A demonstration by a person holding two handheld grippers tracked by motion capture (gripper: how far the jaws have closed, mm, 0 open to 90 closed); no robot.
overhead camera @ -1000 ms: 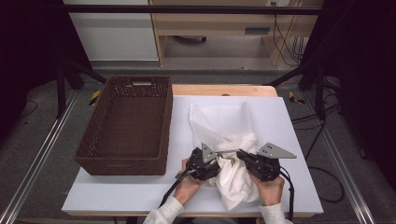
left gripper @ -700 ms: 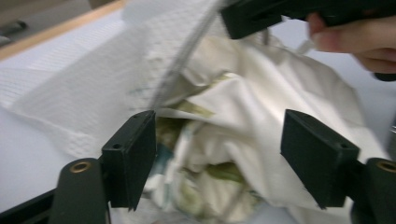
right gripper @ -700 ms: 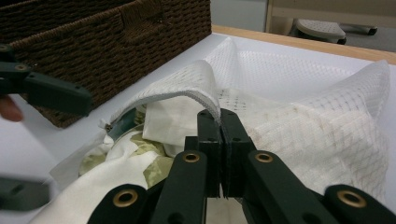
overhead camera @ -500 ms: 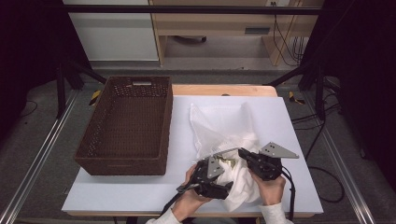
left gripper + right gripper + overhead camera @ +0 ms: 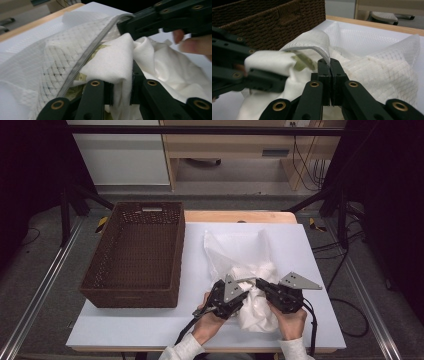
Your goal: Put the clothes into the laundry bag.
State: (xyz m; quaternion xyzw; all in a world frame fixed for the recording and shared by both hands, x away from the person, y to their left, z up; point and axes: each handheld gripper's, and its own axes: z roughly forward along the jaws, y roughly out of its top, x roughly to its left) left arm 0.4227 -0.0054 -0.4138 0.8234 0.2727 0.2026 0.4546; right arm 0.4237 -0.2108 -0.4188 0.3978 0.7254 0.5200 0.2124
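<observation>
Near the table's point(image 5: 310, 245) front edge, the left gripper point(image 5: 121, 93) has just closed on soft white cloth point(image 5: 112, 65) bulging from a mesh laundry bag point(image 5: 235, 247). The right gripper point(image 5: 329, 82) pinches the bag's grey zipper edge point(image 5: 322, 53) tight. A brown wicker basket point(image 5: 135, 255) fills the left side.

Your white rectangular tabletop point(image 5: 310, 270) is carrying everything. The brown woven wicker basket point(image 5: 135, 255) is sitting on its left half. The white mesh zip bag point(image 5: 235, 247) is lying right of the basket, mouth toward you, with the white soft cloth point(image 5: 255, 307) bunching at that near end. Your left gripper point(image 5: 245, 287) is sitting left of the cloth, your right gripper point(image 5: 260, 284) right of it, tips nearly meeting over the bag's near edge.
</observation>
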